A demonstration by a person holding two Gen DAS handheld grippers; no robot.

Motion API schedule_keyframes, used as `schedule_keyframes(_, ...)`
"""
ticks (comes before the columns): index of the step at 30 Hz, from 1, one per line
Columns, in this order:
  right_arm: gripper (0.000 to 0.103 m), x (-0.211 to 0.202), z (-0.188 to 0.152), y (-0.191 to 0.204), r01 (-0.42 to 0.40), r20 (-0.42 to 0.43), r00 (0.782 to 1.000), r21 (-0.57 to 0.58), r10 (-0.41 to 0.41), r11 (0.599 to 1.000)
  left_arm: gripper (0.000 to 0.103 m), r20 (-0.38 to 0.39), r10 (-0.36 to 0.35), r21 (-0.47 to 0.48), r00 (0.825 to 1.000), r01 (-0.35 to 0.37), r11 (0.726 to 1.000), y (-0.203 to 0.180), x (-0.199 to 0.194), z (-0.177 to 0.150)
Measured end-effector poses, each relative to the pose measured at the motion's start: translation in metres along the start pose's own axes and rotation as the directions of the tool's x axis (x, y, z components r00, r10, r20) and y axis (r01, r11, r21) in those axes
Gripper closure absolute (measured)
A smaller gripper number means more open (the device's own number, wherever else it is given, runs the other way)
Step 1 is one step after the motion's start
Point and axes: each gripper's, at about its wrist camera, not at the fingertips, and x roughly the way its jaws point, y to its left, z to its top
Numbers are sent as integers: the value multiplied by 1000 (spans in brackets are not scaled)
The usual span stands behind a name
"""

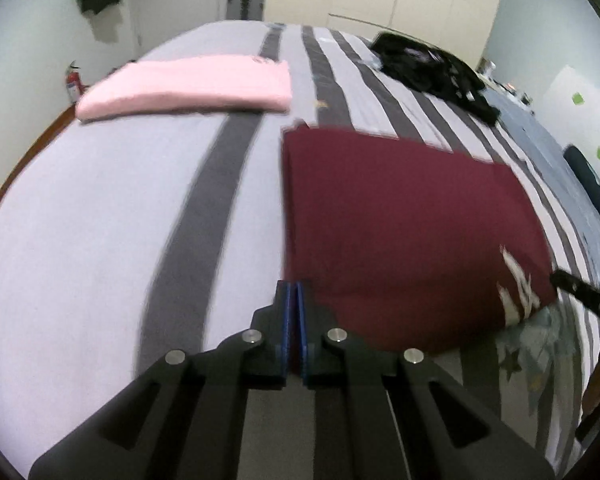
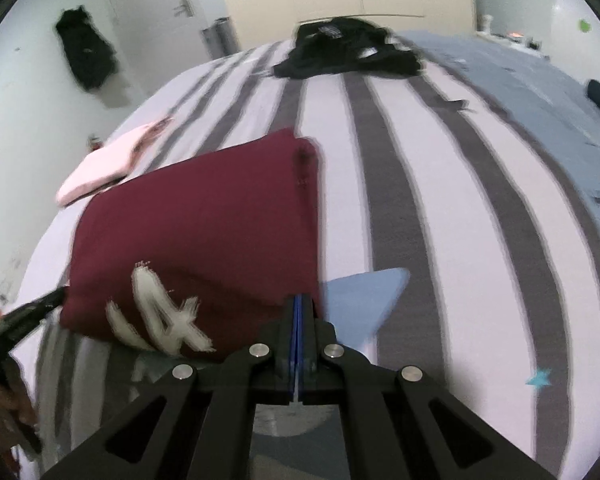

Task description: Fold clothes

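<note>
Left wrist view had the left gripper (image 1: 293, 286) closed empty, right gripper (image 2: 302, 300) likewise, at the folded maroon shirt (image 1: 400, 220) by the bed's (image 1: 80, 220) near edge, seemingly to nudge it.

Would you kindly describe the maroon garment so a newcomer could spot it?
On the striped bed, nearest the tools, lies a folded maroon garment. Unlike the plain pink folded one beyond it, it bears white lettering near its front edge.
</note>
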Motion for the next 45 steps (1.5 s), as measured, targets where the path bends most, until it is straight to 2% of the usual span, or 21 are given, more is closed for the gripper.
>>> schedule_keyframes(3, 96, -1, 8, -29, 55, -6, 999, 132, -54, 990, 101, 48, -19, 2, 999, 19, 1000, -2, -7, 21)
schedule_keyframes(4, 96, 1, 13, -31, 54, -3, 999, 138, -55, 989, 101, 65, -34, 10, 997, 33, 999, -5, -9, 29)
schedule_keyframes(8, 97, 11, 48, 2, -11, 40, 999, -5, 11, 1000, 101, 58, -98, 78, 994, 93, 993, -23, 16, 65)
schedule_keyframes(11, 96, 30, 72, 35, -81, 35, 996, -94, 85, 992, 101, 31, -92, 117, 995, 88, 989, -32, 44, 83)
schedule_keyframes(13, 96, 44, 80, 46, -92, 30, 995, -123, 96, 988, 101, 15, -80, 134, 997, 77, 988, -36, 63, 93)
schedule_keyframes(16, 97, 70, 90, 53, -87, 5, 996, -121, 89, 989, 100, -4, -51, 131, 999, 52, 990, -35, 88, 100)
schedule_keyframes(17, 103, 78, 92, 49, -78, -2, 997, -109, 79, 991, 100, -11, -42, 131, 999, 43, 990, -35, 96, 102)
schedule_keyframes(18, 103, 85, 94, 45, -68, -4, 998, -96, 68, 993, 100, -11, -36, 129, 999, 37, 991, -34, 101, 105)
schedule_keyframes(26, 103, 94, 101, 31, -81, 28, 996, -73, 83, 994, 100, 4, -63, 92, 998, 62, 994, -25, 104, 114)
schedule_keyframes(30, 103, 91, 108, 25, -76, 50, 996, -67, 79, 995, 100, 31, -26, 104, 999, 22, 994, -24, 93, 117)
schedule_keyframes(34, 103, 90, 107, 14, -48, 51, 997, -50, 51, 998, 100, 6, -19, 118, 1000, 18, 993, -19, 98, 111)
schedule_keyframes(35, 102, 92, 107, 10, -39, 48, 998, -37, 41, 999, 100, 7, -15, 127, 1000, 13, 992, -19, 99, 110)
schedule_keyframes(36, 90, 94, 108, 6, -30, 46, 998, -23, 31, 999, 100, 8, -10, 128, 1000, 9, 992, -18, 99, 111)
schedule_keyframes(37, 84, 96, 109, 3, -20, 44, 999, -10, 20, 1000, 100, 7, -9, 117, 1000, 8, 993, -16, 100, 112)
schedule_keyframes(41, 84, 100, 114, -4, 13, 36, 999, -9, -13, 1000, 101, 10, 9, 104, 1000, -10, 995, -11, 97, 117)
schedule_keyframes(43, 84, 98, 118, -5, 30, 50, 998, -25, -28, 999, 101, 26, 42, 93, 999, -45, 995, -9, 94, 122)
schedule_keyframes(45, 84, 91, 124, -9, 51, 73, 996, -21, -49, 998, 101, 43, 89, 39, 995, -91, 995, 7, 84, 123)
